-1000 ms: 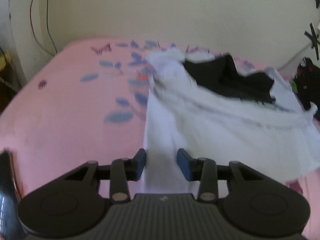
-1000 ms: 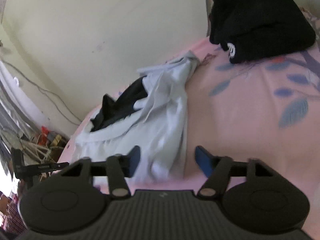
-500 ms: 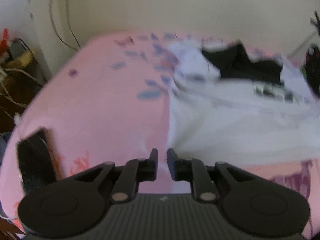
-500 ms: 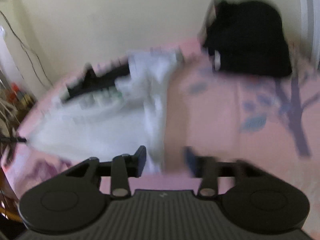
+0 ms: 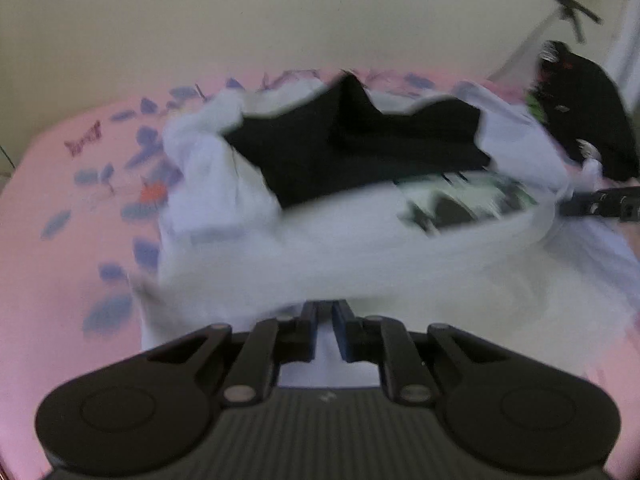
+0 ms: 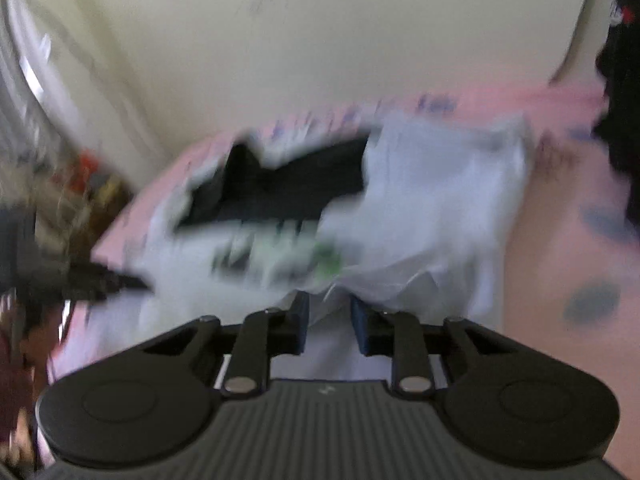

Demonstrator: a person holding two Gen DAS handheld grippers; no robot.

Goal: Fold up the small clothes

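A white garment (image 5: 360, 252) with a green and black print lies crumpled on the pink bed sheet (image 5: 60, 280), with black fabric (image 5: 352, 148) showing at its far opening. My left gripper (image 5: 325, 312) is shut on its near edge, white cloth pinched between the blue pads. In the right wrist view my right gripper (image 6: 328, 312) has its jaws closing, with a bunch of the same white garment (image 6: 440, 208) caught between them. Each gripper shows in the other's view: the right gripper (image 5: 600, 204) at the garment's right corner, the left gripper (image 6: 100, 280) at its left. Both views are blurred.
A pile of black clothes (image 5: 580, 112) sits at the bed's far right, also the black clothes (image 6: 620, 140) in the right wrist view. A cream wall (image 5: 280, 20) runs behind the bed. Cables and clutter (image 6: 80, 184) lie beyond the bed's left edge.
Both grippers swung back over the white garment. The left jaws went from apart to shut on its edge. The right jaws narrowed from wide open onto bunched cloth.
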